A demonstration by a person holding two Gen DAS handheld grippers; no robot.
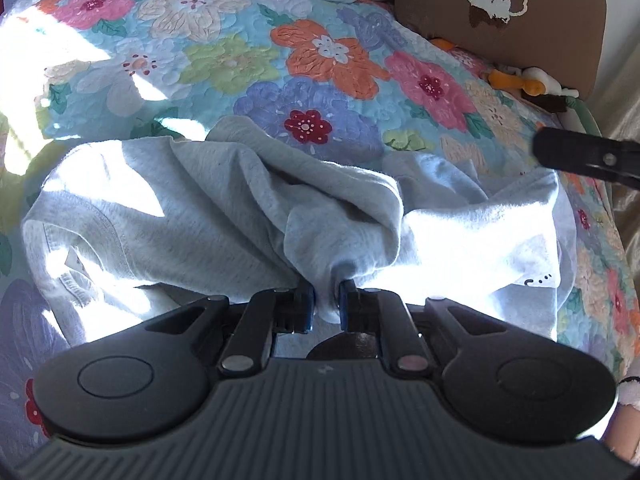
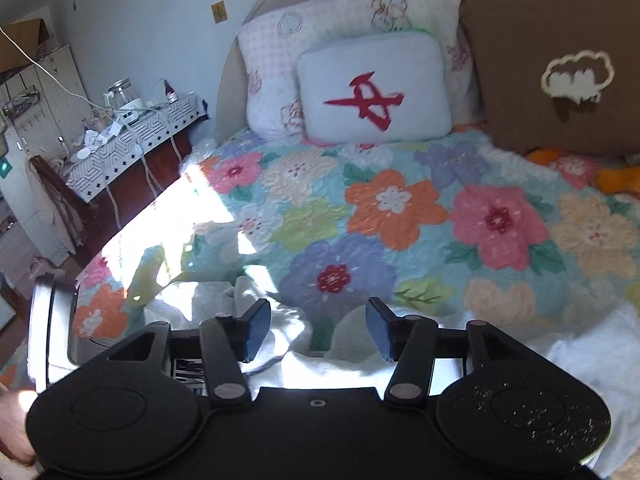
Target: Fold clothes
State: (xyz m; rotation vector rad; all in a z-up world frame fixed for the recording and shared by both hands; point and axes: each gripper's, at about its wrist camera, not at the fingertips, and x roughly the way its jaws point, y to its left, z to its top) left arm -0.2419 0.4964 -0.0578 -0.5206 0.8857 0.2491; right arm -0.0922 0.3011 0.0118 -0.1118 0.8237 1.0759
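Note:
A light grey garment (image 1: 224, 216) lies rumpled across the flowered quilt (image 1: 320, 64), partly in bright sunlight. My left gripper (image 1: 325, 304) is shut on a bunched fold of the garment at its near edge, lifting a ridge of cloth. A fingertip of the right gripper (image 1: 584, 156) shows at the far right of the left wrist view, above the garment's right side. In the right wrist view my right gripper (image 2: 318, 330) stands open over the same grey garment (image 2: 360, 360), with nothing between its fingers.
A white cushion with a red mark (image 2: 372, 88), a pink-patterned pillow (image 2: 288, 48) and a brown cushion (image 2: 560, 64) stand at the bed head. A cluttered side table (image 2: 132, 128) is at the left of the bed. Soft toys (image 1: 532, 84) lie along the right edge.

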